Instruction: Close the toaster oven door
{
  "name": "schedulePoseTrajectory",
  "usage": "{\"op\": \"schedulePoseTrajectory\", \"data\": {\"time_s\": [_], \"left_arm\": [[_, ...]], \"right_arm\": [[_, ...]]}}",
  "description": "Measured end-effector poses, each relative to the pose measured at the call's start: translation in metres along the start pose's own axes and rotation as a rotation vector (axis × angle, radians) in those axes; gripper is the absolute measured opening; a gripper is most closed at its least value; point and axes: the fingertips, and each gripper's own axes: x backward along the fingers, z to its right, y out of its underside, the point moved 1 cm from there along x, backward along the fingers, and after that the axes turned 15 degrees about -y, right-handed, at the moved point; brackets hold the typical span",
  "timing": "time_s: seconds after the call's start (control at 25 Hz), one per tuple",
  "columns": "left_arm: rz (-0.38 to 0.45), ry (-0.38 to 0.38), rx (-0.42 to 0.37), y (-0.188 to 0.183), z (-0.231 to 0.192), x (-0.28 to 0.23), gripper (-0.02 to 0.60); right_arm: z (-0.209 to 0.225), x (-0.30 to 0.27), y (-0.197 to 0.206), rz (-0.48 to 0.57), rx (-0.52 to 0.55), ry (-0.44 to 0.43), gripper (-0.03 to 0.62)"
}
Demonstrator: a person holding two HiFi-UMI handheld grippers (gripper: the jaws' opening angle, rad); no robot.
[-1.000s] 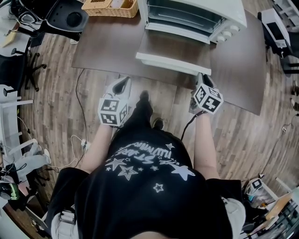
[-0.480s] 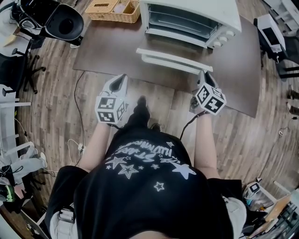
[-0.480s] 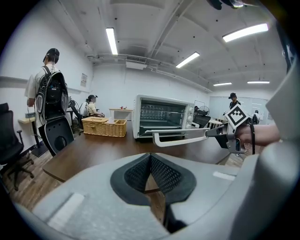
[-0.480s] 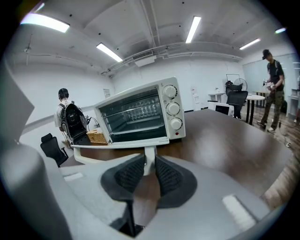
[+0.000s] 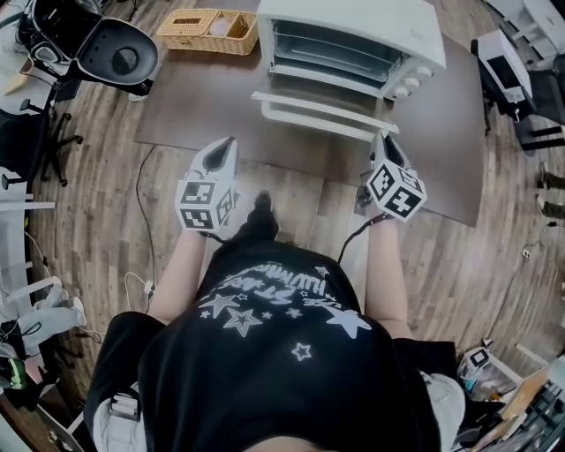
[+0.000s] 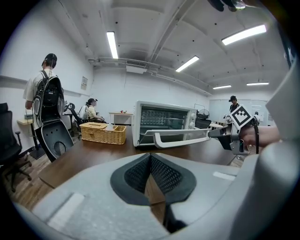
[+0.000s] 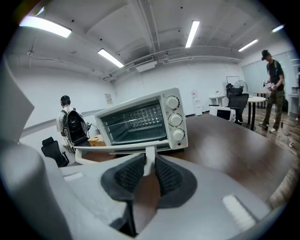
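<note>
A white toaster oven (image 5: 353, 26) stands at the back of a dark brown table (image 5: 203, 115). Its door (image 5: 309, 104) hangs partly raised, with the white handle (image 7: 112, 149) facing me. My right gripper (image 5: 381, 139) is shut on the handle's right post (image 7: 149, 161), pads pressed on both sides. From the left gripper view the same handle (image 6: 180, 138) and the right gripper (image 6: 220, 133) show side on. My left gripper (image 5: 227, 143) hovers over the table's front edge, left of the door, shut with nothing in it; its pads (image 6: 161, 176) meet at the tips.
A wicker basket (image 5: 207, 31) sits on the table left of the oven (image 6: 164, 119). A black chair (image 5: 119, 57) stands off the table's left corner. A cable (image 5: 146, 221) runs over the wooden floor. People (image 6: 44, 93) stand and sit in the background.
The door has swung up from lying flat to partly raised. My right gripper rose and went forward with the handle in it. The left gripper shifted slightly forward.
</note>
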Motion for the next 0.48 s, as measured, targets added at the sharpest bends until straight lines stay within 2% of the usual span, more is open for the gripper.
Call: {"op": "schedulePoseTrajectory", "data": {"time_s": [0.48], "left_arm": [[0.026, 0.009, 0.01, -0.02, 0.005, -0.028, 0.011]], "right_arm": [[-0.004, -0.008, -0.043, 0.077, 0.047, -0.028, 0.081]]}}
